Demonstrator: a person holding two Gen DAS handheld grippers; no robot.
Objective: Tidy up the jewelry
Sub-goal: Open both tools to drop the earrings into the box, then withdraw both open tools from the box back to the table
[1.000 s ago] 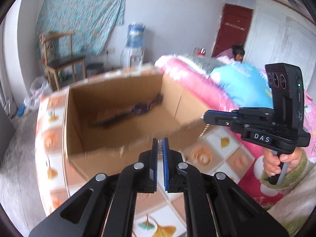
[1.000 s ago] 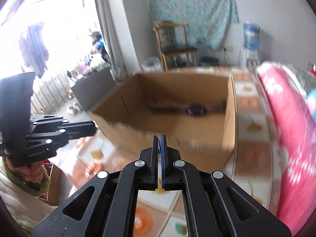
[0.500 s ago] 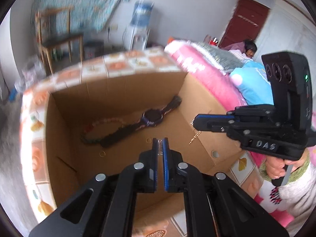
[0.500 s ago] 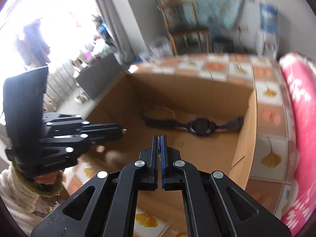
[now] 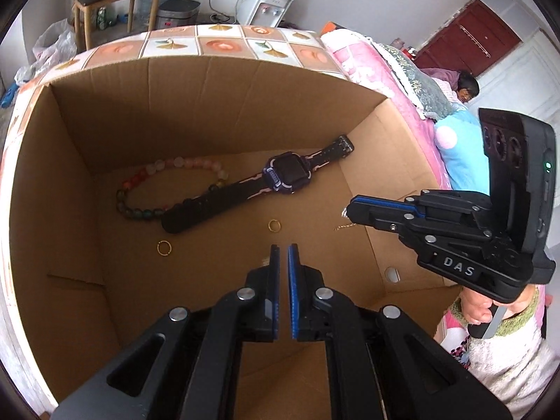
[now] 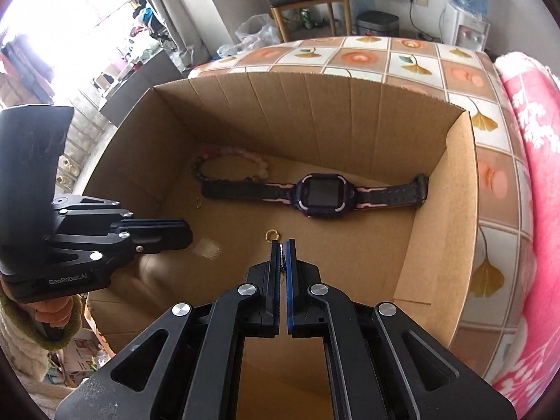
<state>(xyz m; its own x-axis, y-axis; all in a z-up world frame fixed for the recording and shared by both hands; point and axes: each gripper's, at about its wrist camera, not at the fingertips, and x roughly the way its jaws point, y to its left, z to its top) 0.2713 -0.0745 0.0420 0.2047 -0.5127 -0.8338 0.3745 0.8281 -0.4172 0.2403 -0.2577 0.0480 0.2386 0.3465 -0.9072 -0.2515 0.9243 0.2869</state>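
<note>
Cardboard box [image 5: 217, 98], contents: watch [image 5: 287, 175], bead bracelet [image 5: 140, 206], two gold rings [image 5: 274, 225] [image 5: 163, 247] loose on the floor. Right gripper [image 6: 282, 245] closed on a thin gold chain [image 5: 344, 225] dangling over the box; left gripper [image 5: 283, 248] closed, apparently on something pale, hard to identify. Judged well advanced; chain not yet deposited.

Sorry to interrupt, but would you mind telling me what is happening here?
A person holds a tool in each hand over an open cardboard box. Inside lie a purple watch, a bead bracelet and two gold rings. The right tool is shut on a thin gold chain; the left tool is shut.
</note>
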